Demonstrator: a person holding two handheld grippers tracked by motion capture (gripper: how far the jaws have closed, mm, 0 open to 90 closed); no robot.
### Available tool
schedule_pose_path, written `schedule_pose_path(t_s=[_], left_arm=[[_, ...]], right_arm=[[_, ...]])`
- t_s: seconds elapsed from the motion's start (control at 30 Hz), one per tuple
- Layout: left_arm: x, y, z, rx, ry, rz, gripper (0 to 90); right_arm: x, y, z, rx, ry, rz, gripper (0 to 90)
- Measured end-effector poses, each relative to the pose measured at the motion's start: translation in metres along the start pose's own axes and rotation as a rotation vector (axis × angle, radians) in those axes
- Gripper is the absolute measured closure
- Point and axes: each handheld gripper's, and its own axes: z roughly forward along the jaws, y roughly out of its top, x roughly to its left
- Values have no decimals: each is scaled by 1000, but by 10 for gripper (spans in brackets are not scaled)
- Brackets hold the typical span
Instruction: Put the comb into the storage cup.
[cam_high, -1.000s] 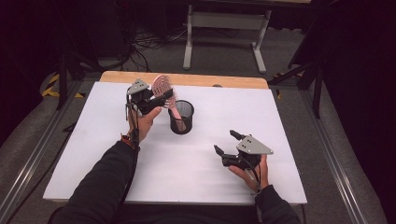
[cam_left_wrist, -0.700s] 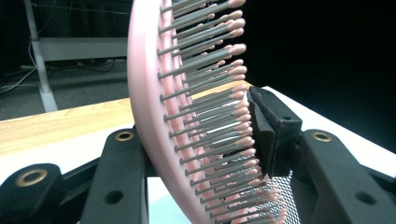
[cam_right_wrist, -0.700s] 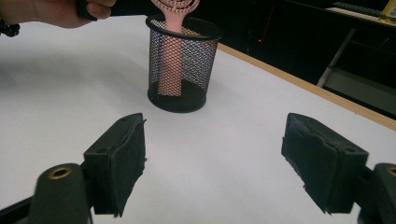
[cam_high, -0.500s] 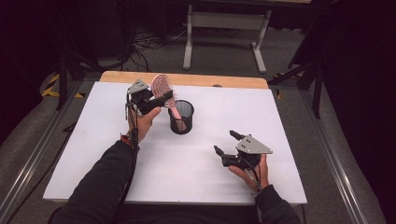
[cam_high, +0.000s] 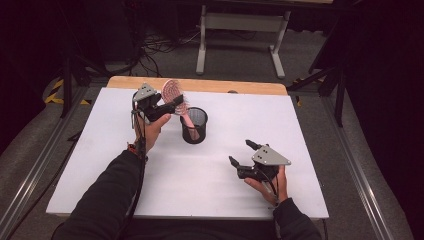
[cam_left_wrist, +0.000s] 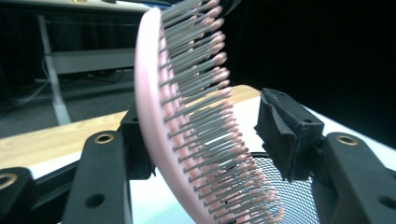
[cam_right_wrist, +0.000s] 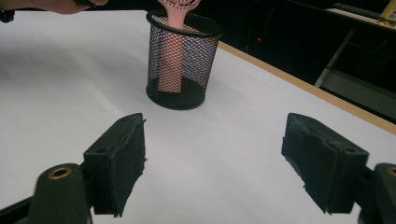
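One hairbrush (cam_high: 176, 98) handle-down in mesh cup (cam_high: 194, 126).

Hairbrush (cam_high: 176, 97) handle stands in the cup (cam_high: 194, 126) mid-table (cam_high: 310, 130).

brush (cam_left_wrist: 196, 140) top and bottom cut by frame, left gripper view | brush head cropped at top edge, right gripper view | handle part-hidden behind mesh cup (cam_right_wrist: 183, 60) wall

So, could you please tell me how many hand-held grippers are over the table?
2: the left hand-held gripper is at the brush standing in the mesh cup; the right hand-held gripper hovers open near the front edge.
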Motion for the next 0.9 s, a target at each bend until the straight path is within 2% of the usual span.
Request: schedule_pose_path(t_s=[0.17,0.37,0.4,0.43,0.6,0.63,0.67,0.8,0.9], left_arm=[[-3,7,-6,-20,22,45,358],[-4,12,-13,-42,49,74,296],[-4,13,-14,-48,46,71,291],[-5,16,-17,-53,50,91,277],[-9,21,-21,-63,48,119,242],[-10,25,-23,-49,53,144,230],[-10,27,-23,-50,52,150,216],[-11,31,-27,-58,53,159,199],[-12,34,-31,-48,39,171,177]], right_arm=[[0,1,0,-2,2,-3,222],[0,1,-1,-4,-2,-4,222],[0,1,-1,-4,-3,-5,222],[0,2,-1,-7,-4,-5,222],[0,3,-2,-8,-6,-6,222],[0,3,-3,-13,-8,-10,222],[0,4,-3,-15,-11,-9,222],[0,4,-4,-16,-14,-12,222],[0,5,-5,-21,-14,-20,222]])
